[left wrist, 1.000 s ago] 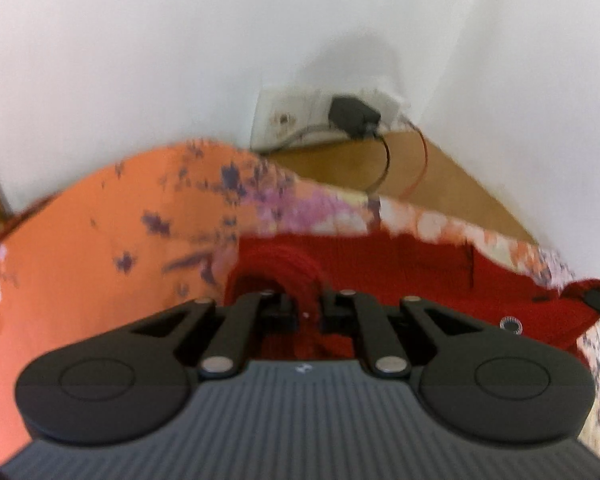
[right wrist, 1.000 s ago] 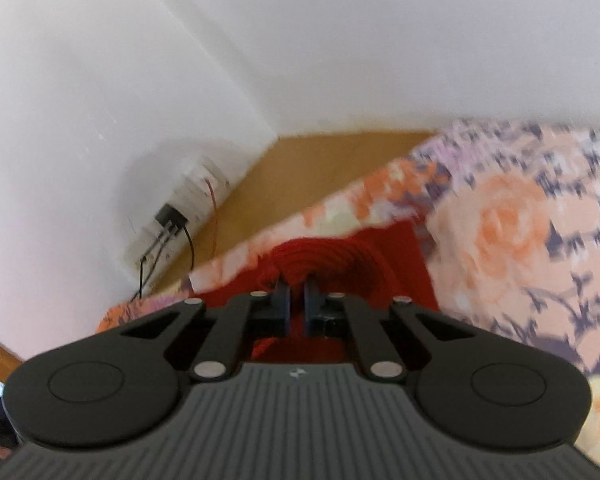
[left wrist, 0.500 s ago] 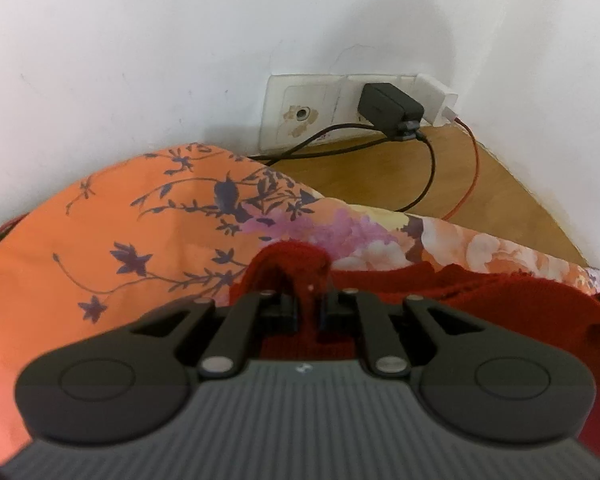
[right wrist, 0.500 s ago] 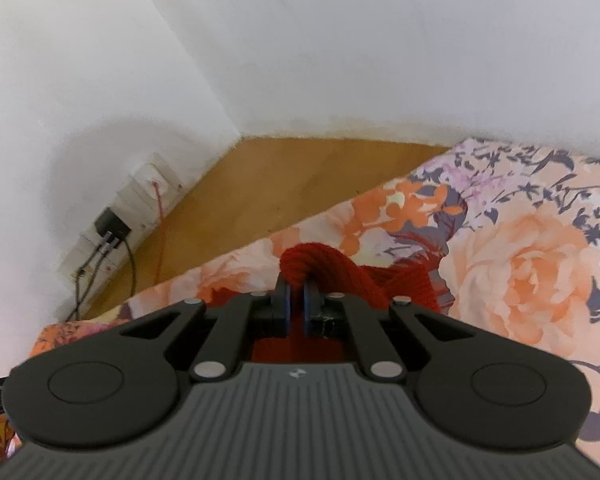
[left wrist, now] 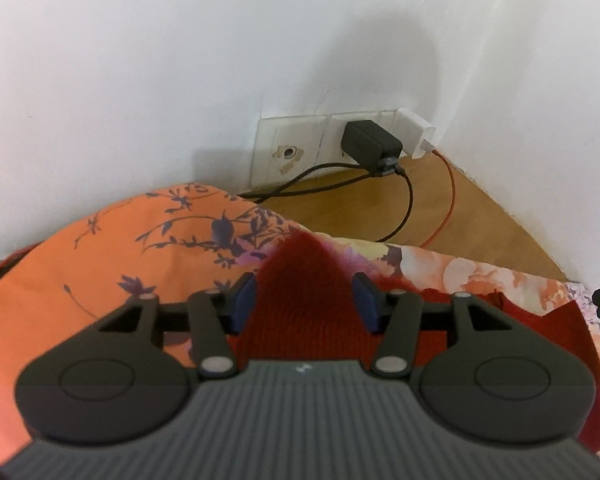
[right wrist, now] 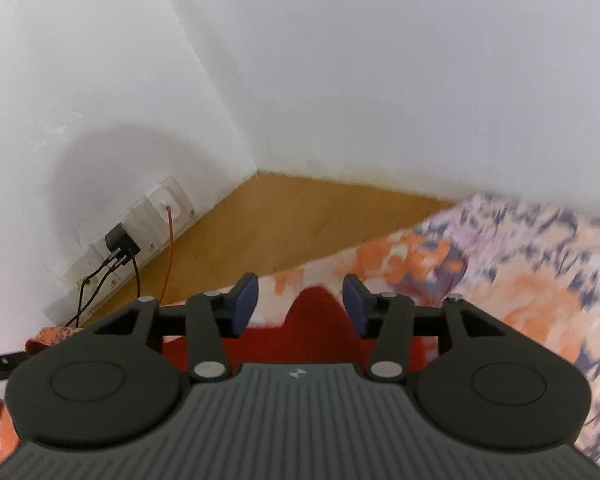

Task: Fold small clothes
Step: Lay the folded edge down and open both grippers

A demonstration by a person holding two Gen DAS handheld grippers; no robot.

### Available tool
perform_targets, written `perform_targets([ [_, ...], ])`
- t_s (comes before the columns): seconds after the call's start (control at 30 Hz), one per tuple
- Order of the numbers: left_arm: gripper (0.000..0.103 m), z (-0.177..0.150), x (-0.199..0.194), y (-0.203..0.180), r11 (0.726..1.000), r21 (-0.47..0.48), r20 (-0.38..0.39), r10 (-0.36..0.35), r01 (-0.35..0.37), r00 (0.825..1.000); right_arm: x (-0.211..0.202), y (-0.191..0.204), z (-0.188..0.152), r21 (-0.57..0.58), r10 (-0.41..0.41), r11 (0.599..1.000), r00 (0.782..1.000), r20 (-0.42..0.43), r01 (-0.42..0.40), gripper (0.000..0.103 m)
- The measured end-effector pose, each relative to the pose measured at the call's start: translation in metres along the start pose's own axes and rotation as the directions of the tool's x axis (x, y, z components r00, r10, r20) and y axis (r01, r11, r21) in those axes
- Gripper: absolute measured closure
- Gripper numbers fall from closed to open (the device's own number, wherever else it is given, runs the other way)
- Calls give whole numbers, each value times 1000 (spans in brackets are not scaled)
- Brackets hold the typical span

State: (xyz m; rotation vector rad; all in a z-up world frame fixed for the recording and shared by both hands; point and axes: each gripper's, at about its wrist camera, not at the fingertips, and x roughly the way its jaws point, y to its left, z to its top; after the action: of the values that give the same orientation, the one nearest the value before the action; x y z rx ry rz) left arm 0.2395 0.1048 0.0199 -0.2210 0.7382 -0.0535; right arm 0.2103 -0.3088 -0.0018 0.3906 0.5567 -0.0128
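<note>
We are holding both the left gripper [left wrist: 304, 300] and right gripper [right wrist: 298, 304] with fingers spread over the red garment [left wrist: 300, 300], its lower part hidden, the right-wrist view blurring the floral bedsheet [right wrist: 520, 280].

Black charger [left wrist: 370, 145], floral bedsheet [left wrist: 100, 264]

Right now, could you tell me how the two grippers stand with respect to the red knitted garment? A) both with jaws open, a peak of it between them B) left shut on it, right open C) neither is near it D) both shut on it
A: the left gripper and the right gripper both show their jaws spread apart, with a peak of the red knitted garment standing unpinched between them.
</note>
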Motion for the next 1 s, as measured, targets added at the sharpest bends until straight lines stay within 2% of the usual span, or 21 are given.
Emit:
perform_targets([
  [0.13,49,-6,4,-1,1000,17,-27,-3,4,1000,1,-14,7,-14,-28,1000,999,-20,28,47],
  [0.3,49,-21,16,1,1000,12,-80,7,-6,997,25,-37,1,-21,-22,1000,988,-155,19,47],
  [0.37,49,-26,17,2,1000,16,-87,14,-12,996,29,-38,-5,-46,-6,999,986,-167,-2,49],
  [0.4,49,-28,17,1,1000,25,-87,18,-16,996,28,-35,-8,-60,10,998,987,-163,-20,53],
  [0.47,49,-30,17,1,999,41,-86,27,-24,996,22,-28,-12,-96,55,993,987,-149,-70,69],
  [0.5,49,-31,18,0,999,44,-87,29,-25,996,20,-23,-14,-124,68,988,987,-148,-87,86],
  [0.57,49,-31,18,0,999,40,-91,31,-28,995,13,-11,-16,-175,82,979,988,-129,-104,90],
  [0.6,49,-31,18,0,999,39,-91,33,-29,995,5,-2,-17,-223,79,970,993,-90,-97,90],
  [0.7,49,-32,18,0,999,43,-90,35,-32,995,-24,29,-25,-420,76,906,996,39,-52,90],
  [0.77,49,-33,18,0,999,43,-92,37,-33,995,-32,40,-29,-470,49,883,996,79,-6,89],
  [0.87,49,-34,18,0,999,37,-97,38,-34,995,-25,35,-27,-447,-20,893,997,79,53,79],
  [0.93,49,-35,17,0,999,38,-97,37,-33,995,-18,22,-21,-389,-63,918,996,62,82,64],
  [1.0,49,-35,16,1,999,40,-98,36,-32,994,-17,7,-17,-325,-70,942,997,36,78,58],
])
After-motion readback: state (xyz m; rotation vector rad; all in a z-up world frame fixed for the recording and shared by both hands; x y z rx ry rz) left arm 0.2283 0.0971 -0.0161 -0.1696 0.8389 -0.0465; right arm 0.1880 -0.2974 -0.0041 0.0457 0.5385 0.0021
